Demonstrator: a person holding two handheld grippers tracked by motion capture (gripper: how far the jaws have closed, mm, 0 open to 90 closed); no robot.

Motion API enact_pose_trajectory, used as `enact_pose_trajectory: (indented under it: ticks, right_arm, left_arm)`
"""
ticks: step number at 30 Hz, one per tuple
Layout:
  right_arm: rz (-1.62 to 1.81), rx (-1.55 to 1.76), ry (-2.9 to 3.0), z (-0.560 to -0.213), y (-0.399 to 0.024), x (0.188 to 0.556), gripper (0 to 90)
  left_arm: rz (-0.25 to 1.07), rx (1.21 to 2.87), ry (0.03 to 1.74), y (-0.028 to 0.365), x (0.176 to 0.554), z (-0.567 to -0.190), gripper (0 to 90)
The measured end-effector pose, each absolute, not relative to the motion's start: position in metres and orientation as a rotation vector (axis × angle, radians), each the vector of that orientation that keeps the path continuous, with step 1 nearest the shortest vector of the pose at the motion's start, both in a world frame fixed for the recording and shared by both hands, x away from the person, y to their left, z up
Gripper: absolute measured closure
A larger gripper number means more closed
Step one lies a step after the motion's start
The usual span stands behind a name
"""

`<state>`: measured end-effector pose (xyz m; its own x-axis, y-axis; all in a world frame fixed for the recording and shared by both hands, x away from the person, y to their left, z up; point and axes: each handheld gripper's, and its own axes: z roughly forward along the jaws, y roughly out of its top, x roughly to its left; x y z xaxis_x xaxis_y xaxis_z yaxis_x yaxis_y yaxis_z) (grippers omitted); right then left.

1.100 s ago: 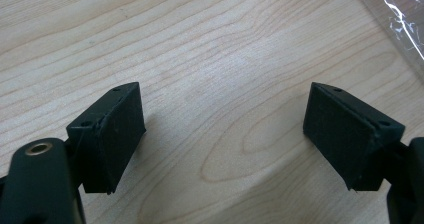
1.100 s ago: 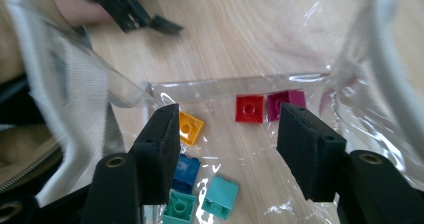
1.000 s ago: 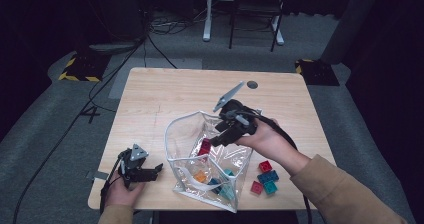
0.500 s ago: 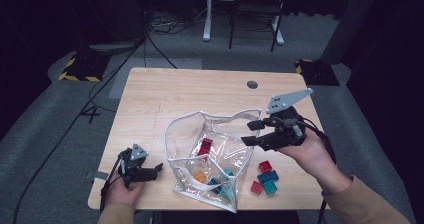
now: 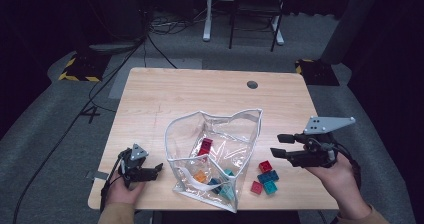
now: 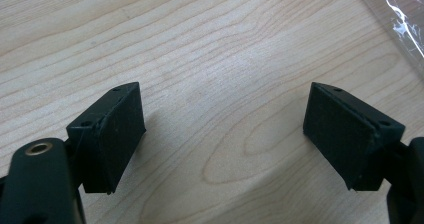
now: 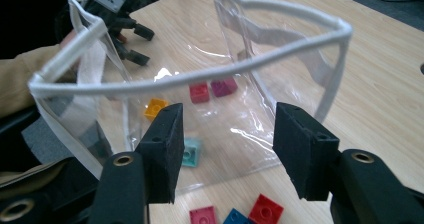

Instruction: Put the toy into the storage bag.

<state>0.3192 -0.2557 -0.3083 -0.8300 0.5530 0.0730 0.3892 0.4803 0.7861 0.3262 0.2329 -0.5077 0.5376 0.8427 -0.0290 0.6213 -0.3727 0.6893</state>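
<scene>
1. The loose blocks (image 5: 265, 178), red and blue, lie low and right of centre in the high view, just beside the clear pouch (image 5: 215, 156) that already holds several.
2. Our right gripper (image 5: 278, 145), tongs spread with nothing between them, hangs to the upper right of those blocks, clearly the nearer tool.
3. Our left gripper (image 5: 157, 169), tongs spread and empty, sits lower left, beyond the pouch.

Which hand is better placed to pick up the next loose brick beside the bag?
Right. The right gripper hangs open just beside the loose bricks; the left gripper sits across the clear bag from them.
</scene>
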Motion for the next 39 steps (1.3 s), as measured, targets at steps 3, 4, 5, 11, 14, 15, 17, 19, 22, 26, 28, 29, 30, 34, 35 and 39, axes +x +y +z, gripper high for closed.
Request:
enact_pose_trajectory:
  ticks: [3,4,5,11,14,15,17,19,22,26,28,29,30,34,35,39]
  right_arm:
    - [1.257,0.857,2.521,-0.322,-0.263,0.317,44.8]
    - [1.253,0.874,2.512,-0.329,-0.264,0.317,44.4]
    - [1.250,0.885,2.507,-0.333,-0.265,0.316,44.3]
    - [1.287,0.957,2.496,-0.361,-0.269,0.318,44.4]
    - [1.306,0.994,2.495,-0.376,-0.270,0.320,44.4]
    - [1.314,1.010,2.497,-0.381,-0.270,0.321,44.3]
    - [1.315,1.033,2.511,-0.392,-0.268,0.323,44.4]
    - [1.295,1.046,2.512,-0.403,-0.265,0.324,44.4]
    - [1.224,1.058,2.515,-0.418,-0.262,0.326,44.3]
    - [1.142,1.086,2.516,-0.437,-0.260,0.332,43.5]
    - [1.119,1.097,2.515,-0.444,-0.260,0.335,43.2]
    - [1.097,1.108,2.515,-0.449,-0.260,0.336,43.2]
    - [1.085,1.110,2.518,-0.452,-0.260,0.337,43.1]
    - [1.039,1.145,2.524,-0.466,-0.261,0.342,42.4]
    - [1.033,1.146,2.523,-0.468,-0.261,0.343,42.3]
    - [1.008,1.158,2.535,-0.477,-0.260,0.346,42.0]
  left_arm:
    - [0.435,2.120,1.179,0.233,0.326,-0.508,17.2]
    - [0.436,2.120,1.178,0.233,0.326,-0.508,17.2]
    - [0.435,2.120,1.179,0.233,0.326,-0.508,17.2]
    - [0.436,2.120,1.178,0.233,0.326,-0.508,17.2]
    - [0.436,2.121,1.178,0.233,0.326,-0.508,17.2]
    - [0.436,2.120,1.178,0.233,0.326,-0.508,17.2]
    - [0.436,2.120,1.178,0.233,0.326,-0.508,17.2]
    - [0.436,2.121,1.178,0.233,0.326,-0.508,17.2]
    - [0.436,2.121,1.178,0.233,0.326,-0.508,17.2]
    - [0.435,2.121,1.178,0.233,0.326,-0.508,17.2]
    - [0.436,2.121,1.178,0.233,0.326,-0.508,17.2]
    - [0.435,2.120,1.178,0.233,0.326,-0.508,17.2]
    - [0.436,2.121,1.178,0.233,0.326,-0.508,17.2]
    - [0.435,2.121,1.178,0.233,0.326,-0.508,17.2]
    - [0.437,2.121,1.178,0.233,0.326,-0.508,17.2]
    - [0.436,2.120,1.178,0.233,0.326,-0.508,17.2]
